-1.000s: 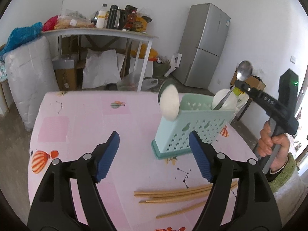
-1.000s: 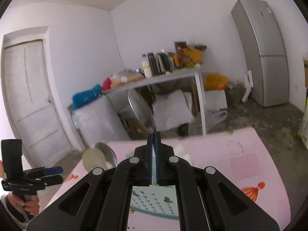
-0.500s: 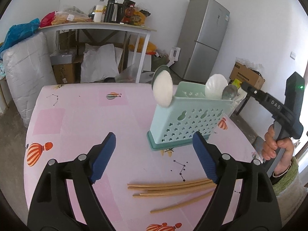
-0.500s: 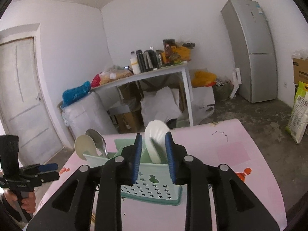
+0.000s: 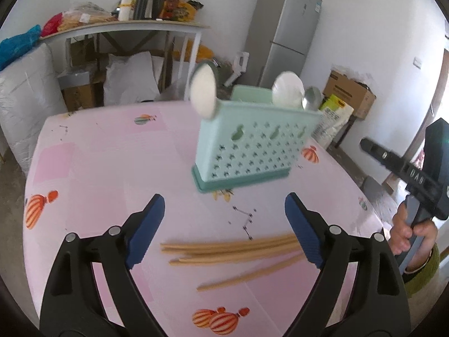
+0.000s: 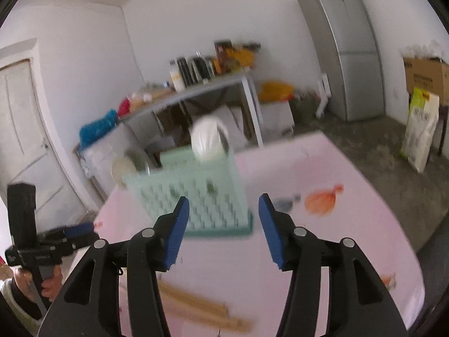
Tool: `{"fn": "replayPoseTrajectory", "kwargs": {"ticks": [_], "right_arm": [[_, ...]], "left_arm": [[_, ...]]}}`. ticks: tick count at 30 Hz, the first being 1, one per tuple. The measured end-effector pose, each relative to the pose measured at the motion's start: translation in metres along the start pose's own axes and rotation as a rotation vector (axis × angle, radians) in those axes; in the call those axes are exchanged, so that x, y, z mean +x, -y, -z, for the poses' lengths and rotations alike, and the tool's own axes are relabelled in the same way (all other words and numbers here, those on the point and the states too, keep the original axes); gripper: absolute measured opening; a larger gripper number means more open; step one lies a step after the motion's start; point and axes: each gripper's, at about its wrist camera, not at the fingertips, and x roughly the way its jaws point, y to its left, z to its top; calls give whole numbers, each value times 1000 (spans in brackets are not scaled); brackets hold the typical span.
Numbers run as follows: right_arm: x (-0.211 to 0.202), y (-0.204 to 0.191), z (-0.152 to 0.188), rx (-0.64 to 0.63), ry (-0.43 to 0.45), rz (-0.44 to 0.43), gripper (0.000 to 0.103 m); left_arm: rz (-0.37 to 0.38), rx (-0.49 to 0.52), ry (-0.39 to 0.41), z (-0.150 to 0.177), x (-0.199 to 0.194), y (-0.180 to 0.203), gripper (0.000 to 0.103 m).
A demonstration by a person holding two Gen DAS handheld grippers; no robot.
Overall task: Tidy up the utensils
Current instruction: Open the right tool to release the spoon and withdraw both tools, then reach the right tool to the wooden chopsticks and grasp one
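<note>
Grey fridge (image 5: 283, 31) at 1 o'clock, white shelf-table (image 5: 126, 26) w/ bottles (image 5: 140, 7) at 11, cardboard box (image 5: 349, 94) at 3, white door (image 6: 25, 140) at 9.

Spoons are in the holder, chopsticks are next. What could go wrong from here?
1. The chopsticks lie loose and splayed on the pink tablecloth; the left gripper, jaws opening and empty, may catch only some.
2. The holder looks light; the right gripper, opening close to it, could knock it over.
</note>
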Motion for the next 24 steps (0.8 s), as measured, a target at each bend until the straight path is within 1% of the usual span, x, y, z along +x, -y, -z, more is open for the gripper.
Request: {"fn": "replayPoseTrajectory", "kwargs": {"ticks": [3, 5, 10, 14, 18, 24], "right_arm": [[4, -2, 20, 23, -64, 3, 57], [7, -5, 34, 35, -111, -7, 61], [15, -13, 55, 10, -199, 7, 68], [20, -16, 60, 13, -240, 3, 70], [28, -16, 63, 8, -281, -4, 70], [41, -18, 59, -14, -318, -22, 70]], "left_arm": [[8, 17, -29, 10, 4, 7, 84], [18, 21, -63, 17, 8, 11, 84], [45, 8, -111, 34, 14, 19, 85], [62, 5, -150, 47, 19, 26, 85], [72, 34, -182, 60, 21, 34, 85], [127, 31, -224, 75, 21, 37, 84]]}}
